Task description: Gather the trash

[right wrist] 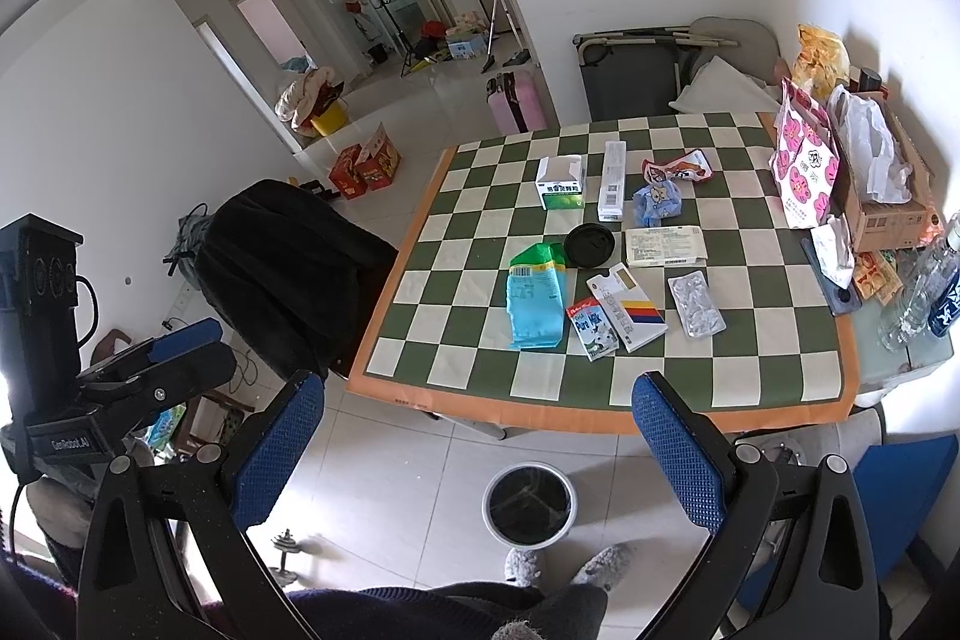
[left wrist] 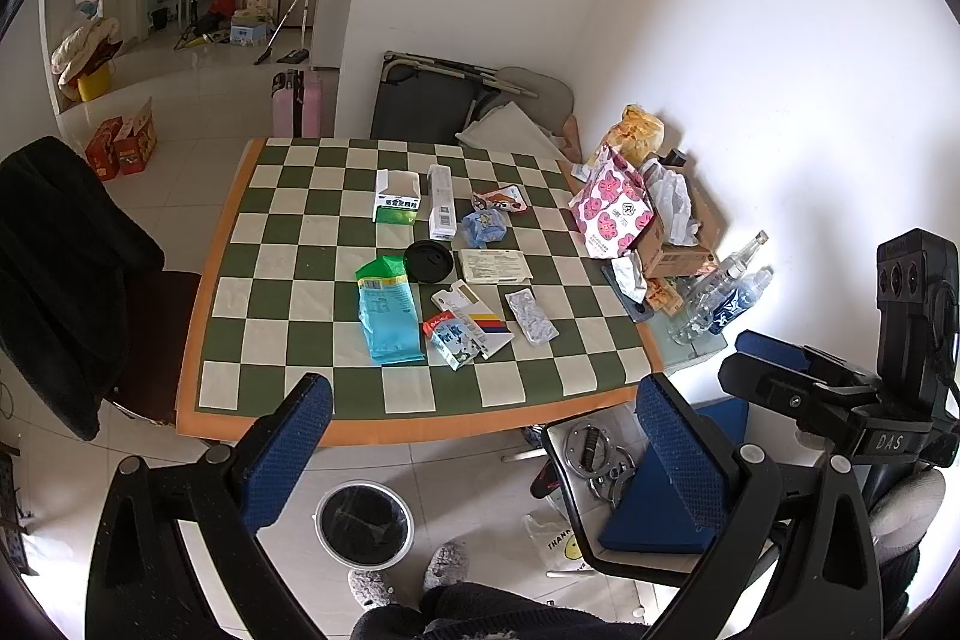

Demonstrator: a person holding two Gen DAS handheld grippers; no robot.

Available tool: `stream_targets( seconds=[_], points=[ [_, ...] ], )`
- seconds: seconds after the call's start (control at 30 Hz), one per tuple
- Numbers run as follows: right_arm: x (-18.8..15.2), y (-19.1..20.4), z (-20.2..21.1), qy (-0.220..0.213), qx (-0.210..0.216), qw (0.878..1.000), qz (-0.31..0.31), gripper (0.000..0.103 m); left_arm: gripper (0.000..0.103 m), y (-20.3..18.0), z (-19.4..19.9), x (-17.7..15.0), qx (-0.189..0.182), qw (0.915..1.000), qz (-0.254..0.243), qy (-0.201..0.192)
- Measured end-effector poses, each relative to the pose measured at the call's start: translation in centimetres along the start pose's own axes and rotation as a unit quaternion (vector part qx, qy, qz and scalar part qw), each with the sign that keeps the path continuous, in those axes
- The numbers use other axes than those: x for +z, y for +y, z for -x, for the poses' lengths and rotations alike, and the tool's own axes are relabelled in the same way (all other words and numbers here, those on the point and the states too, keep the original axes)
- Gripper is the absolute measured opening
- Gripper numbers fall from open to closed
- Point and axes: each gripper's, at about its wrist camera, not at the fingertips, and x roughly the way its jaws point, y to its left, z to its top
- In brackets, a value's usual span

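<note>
Both my grippers are up in the air short of the table, jaws spread wide with nothing in them: left gripper (left wrist: 480,436), right gripper (right wrist: 480,436). The trash is all ahead of and beyond the fingertips on the checkered tablecloth (left wrist: 288,232). Nearest past the left jaws are the blue and green pouch (left wrist: 387,310) and the little milk carton (left wrist: 453,337), the carton resting against a flat white box with coloured stripes (left wrist: 480,316). A bit farther out sit an empty blister pack (left wrist: 531,317), a black lid (left wrist: 428,261), a folded leaflet (left wrist: 495,265), a crumpled blue wrapper (left wrist: 483,227) and an open green-and-white box (left wrist: 396,199). The bin (left wrist: 365,523) is on the floor below and behind the jaws, next to my slippers.

Stuff I reckon could go sideways:
- The leaflet and blister pack lie dead flat. Pinching down on them could bunch the cloth up between my fingers and drag everything else along.
- Carton and striped box are touching, so going for one probably shoves the other.
- The bin mouth is small and sits low under the table edge, so light wrappers could flutter past it.
- Off past the right jaws there's a pink floral bag (right wrist: 804,172), a cardboard box (right wrist: 882,196) and water bottles (right wrist: 924,286). Can't tell whether that's trash, so grabbing there is a gamble, and the bottles look tippy.
</note>
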Motion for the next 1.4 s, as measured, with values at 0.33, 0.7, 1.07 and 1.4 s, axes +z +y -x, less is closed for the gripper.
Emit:
stream_targets(
  seconds=[0.33,0.7,1.07,1.4],
  points=[
    [0.0,-0.3,0.2,0.0,0.001,1.0,-0.001,0.103,0.103,0.0,-0.1,0.1,0.0,1.0,0.0,0.001],
    [0.1,-2.7,-4.6,-0.003,-0.12,0.989,-0.084,0.103,0.103,4.0,-8.9,1.1,0.179,0.9836,-0.009,0.018],
    [4.2,-18.0,-19.9,0.084,-0.2,0.964,-0.157,0.103,0.103,8.8,-29.5,3.8,0.212,0.9585,0.075,0.175],
    [10.8,-26.4,-40.4,0.275,-0.23,0.931,0.072,0.103,0.103,11.7,-45.1,2.6,0.246,0.9147,0.131,0.293]
  ],
)
